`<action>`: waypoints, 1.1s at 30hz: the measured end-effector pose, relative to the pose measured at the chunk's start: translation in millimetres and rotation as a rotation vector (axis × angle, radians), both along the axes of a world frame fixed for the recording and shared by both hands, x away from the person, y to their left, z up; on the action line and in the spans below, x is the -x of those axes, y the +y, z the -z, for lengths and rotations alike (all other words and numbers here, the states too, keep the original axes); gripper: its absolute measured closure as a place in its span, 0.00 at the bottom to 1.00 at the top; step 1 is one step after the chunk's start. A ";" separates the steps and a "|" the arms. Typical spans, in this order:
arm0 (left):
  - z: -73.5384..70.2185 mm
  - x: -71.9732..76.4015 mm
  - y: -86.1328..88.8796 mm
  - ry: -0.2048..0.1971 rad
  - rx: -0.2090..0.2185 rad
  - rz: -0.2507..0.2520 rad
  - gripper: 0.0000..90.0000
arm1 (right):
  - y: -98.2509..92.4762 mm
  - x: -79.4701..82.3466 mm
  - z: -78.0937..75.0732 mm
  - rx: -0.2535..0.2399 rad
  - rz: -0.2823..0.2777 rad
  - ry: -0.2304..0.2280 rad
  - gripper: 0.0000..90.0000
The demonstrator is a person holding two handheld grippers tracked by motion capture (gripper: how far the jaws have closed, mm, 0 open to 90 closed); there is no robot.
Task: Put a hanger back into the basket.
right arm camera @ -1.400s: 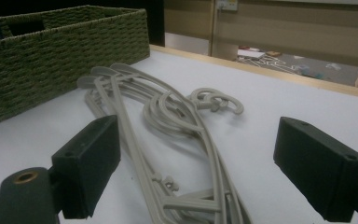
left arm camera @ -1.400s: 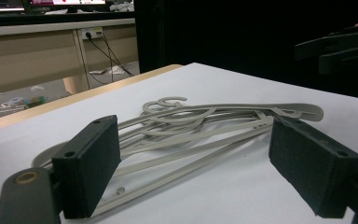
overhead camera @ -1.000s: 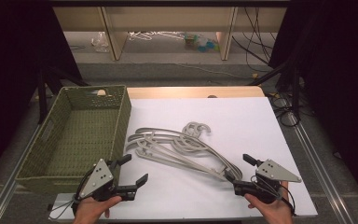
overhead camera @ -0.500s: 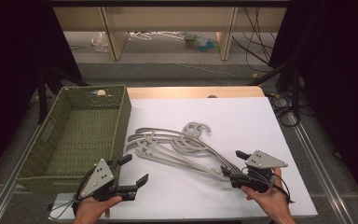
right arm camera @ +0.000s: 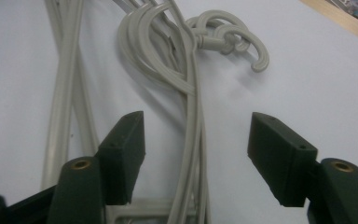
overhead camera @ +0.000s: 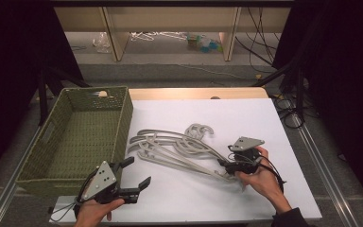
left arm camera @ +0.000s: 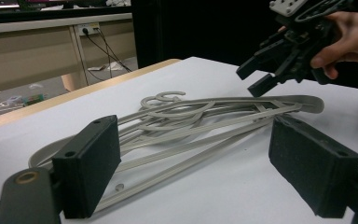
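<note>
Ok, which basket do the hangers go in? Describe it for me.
On the white table, look left of the grey hangers. The green woven basket sits along the table's left edge: rectangular, open-topped, with handle slots, unlike the flat plastic hangers beside it.

hangers point(overhead camera: 179, 149) on table point(overhead camera: 264, 123), basket point(overhead camera: 82, 137) left

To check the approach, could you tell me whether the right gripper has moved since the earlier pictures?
Yes. The right gripper has shifted left across the white tabletop to the hangers' near end, its jaws closing around their arms without pressing.
</note>
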State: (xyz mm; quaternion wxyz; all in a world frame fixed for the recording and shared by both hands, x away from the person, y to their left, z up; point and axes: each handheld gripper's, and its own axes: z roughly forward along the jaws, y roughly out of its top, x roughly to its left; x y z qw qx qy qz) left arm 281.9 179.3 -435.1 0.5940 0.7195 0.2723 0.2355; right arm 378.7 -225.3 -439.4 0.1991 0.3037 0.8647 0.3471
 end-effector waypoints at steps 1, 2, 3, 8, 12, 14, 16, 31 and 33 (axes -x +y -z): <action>0.0 0.0 0.0 0.000 -0.001 0.000 0.18 | 2.1 -4.0 1.2 0.008 -0.005 0.006 0.45; 0.0 0.1 -0.1 0.000 -0.002 0.001 0.18 | 4.1 -8.0 2.5 0.024 -0.007 0.013 0.47; 0.0 0.2 -0.2 -0.001 -0.001 0.000 0.18 | 6.4 -11.5 3.9 0.040 -0.012 0.028 0.48; 0.0 0.3 -0.4 -0.003 -0.004 0.001 0.18 | 15.0 -26.9 9.9 0.103 -0.024 0.051 0.55; 0.0 0.4 -0.5 -0.005 -0.003 0.001 0.18 | 19.8 -33.9 15.2 0.124 -0.020 0.057 0.59; 0.0 0.6 -0.7 -0.004 0.001 -0.001 0.18 | 21.7 -36.4 17.5 0.131 -0.031 0.062 0.61; 0.1 0.8 -0.9 -0.001 0.004 -0.003 0.18 | 22.9 -36.9 18.2 0.138 -0.038 0.077 0.61; 0.1 0.4 -0.8 -0.004 -0.007 0.003 0.18 | 33.2 -45.7 24.7 0.215 -0.110 0.080 0.83; 0.0 0.3 -0.6 -0.004 -0.006 0.003 0.18 | 33.0 -44.9 23.1 0.230 -0.122 0.071 0.84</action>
